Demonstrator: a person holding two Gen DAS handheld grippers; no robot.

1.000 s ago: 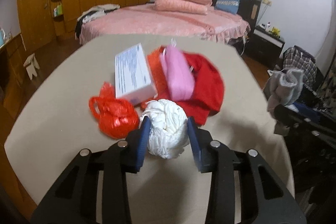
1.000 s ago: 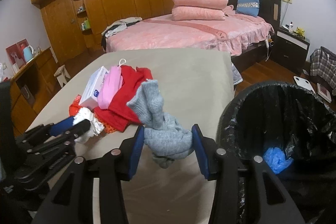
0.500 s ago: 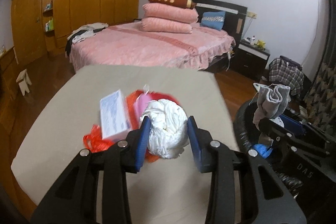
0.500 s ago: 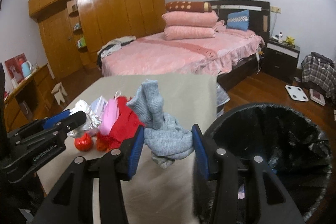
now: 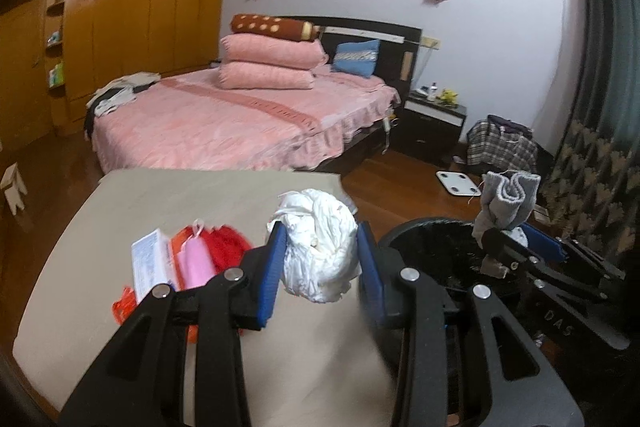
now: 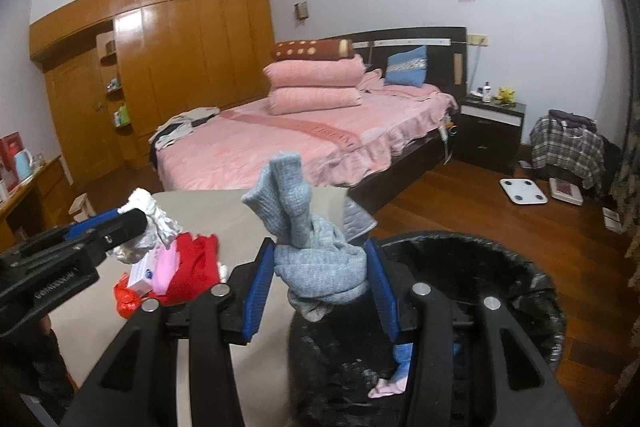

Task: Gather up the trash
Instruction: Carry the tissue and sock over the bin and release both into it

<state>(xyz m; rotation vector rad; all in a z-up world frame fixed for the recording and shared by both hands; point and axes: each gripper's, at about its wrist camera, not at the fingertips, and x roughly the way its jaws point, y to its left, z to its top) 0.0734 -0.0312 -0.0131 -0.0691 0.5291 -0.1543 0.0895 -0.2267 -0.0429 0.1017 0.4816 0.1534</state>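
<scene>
1. Left wrist view: the left gripper [image 5: 320, 277] is clamped partway closed on a crumpled white bag [image 5: 320, 247], its blue pads pressing both sides, and holds it clear above the beige table [image 5: 120, 307], just short of the bin's near rim.
2. Right wrist view: the right gripper [image 6: 320, 283] is closed to a middling width on a bunched grey sock [image 6: 312, 247], held over the near edge of the black-lined bin [image 6: 520, 291].
3. More trash waits on the table: a white box [image 5: 150, 263], a pink packet [image 5: 194, 263], a red cloth [image 5: 226, 243] and a red plastic bag [image 5: 124, 307], all in one heap.
4. To finish this step well, I judge each load should sit squarely over the bin's mouth before the jaws let go; the sock hangs near the rim and could catch on the liner.
5. The white bag needs carrying further across, and the two grippers should stay apart so they do not knock together.
6. Bin contents are mostly dark; only some blue and pale scraps [image 6: 394, 367] show, and I cannot tell how full it is.
7. The table's near edge and the bin's base are cut off behind the gripper bodies, and the box's print is unreadable.
</scene>
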